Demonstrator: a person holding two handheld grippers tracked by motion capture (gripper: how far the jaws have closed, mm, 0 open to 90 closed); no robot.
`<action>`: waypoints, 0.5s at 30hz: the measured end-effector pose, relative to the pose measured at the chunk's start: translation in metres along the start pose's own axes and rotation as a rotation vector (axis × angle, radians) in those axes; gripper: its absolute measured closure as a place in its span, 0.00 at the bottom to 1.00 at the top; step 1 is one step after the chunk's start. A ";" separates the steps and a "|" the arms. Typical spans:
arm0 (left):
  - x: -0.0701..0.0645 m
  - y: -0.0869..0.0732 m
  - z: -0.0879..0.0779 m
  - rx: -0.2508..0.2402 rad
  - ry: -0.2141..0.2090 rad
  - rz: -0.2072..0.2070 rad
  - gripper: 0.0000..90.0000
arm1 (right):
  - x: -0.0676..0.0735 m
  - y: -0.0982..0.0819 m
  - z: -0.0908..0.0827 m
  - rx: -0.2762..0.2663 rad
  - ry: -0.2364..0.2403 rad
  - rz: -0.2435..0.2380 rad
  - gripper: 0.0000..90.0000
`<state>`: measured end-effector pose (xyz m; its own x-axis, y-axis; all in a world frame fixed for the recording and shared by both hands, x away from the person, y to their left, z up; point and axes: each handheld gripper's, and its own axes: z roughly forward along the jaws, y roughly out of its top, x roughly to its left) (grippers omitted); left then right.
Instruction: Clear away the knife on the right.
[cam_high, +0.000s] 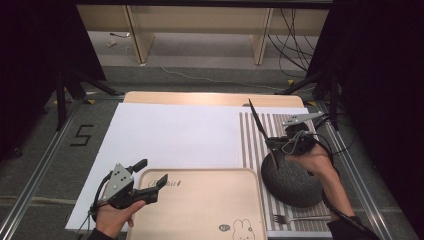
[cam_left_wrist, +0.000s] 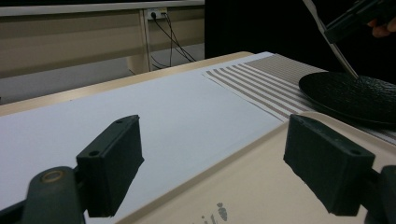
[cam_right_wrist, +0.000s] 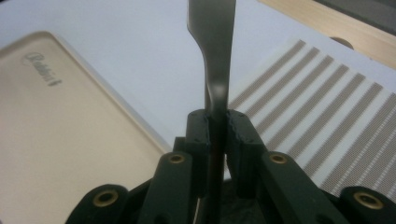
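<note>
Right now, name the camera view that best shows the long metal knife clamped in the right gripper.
The high view: the long metal knife shows nearly whole, slanting up from the right gripper over the black textured plate. The right gripper view gives only its pinched middle; the left gripper view catches its lower end meeting the plate.

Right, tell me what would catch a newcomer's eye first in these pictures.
First, the right gripper at the right of the table, its jaws shut on a table knife held upright and tilted over the black textured plate on the striped placemat. Next, the big beige tray with a rabbit drawing at the near edge, where the open left gripper sits at its left corner. A fork lies near the plate.
</note>
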<state>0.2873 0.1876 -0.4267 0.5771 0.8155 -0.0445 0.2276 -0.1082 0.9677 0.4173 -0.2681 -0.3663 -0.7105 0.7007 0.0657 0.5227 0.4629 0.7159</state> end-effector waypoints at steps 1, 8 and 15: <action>0.000 0.000 0.000 -0.001 0.000 -0.001 0.21 | 0.005 0.000 0.000 -0.011 0.012 -0.003 0.89; -0.002 0.001 -0.001 -0.007 -0.005 0.008 0.21 | 0.036 0.006 -0.002 -0.044 0.073 -0.035 0.89; -0.002 0.002 -0.002 -0.017 -0.002 0.006 0.21 | 0.063 -0.003 0.005 -0.016 0.129 -0.046 0.89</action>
<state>0.2849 0.1868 -0.4245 0.5796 0.8139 -0.0396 0.2113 -0.1032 0.9720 0.3730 -0.2232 -0.3679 -0.7890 0.6024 0.1204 0.4810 0.4839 0.7311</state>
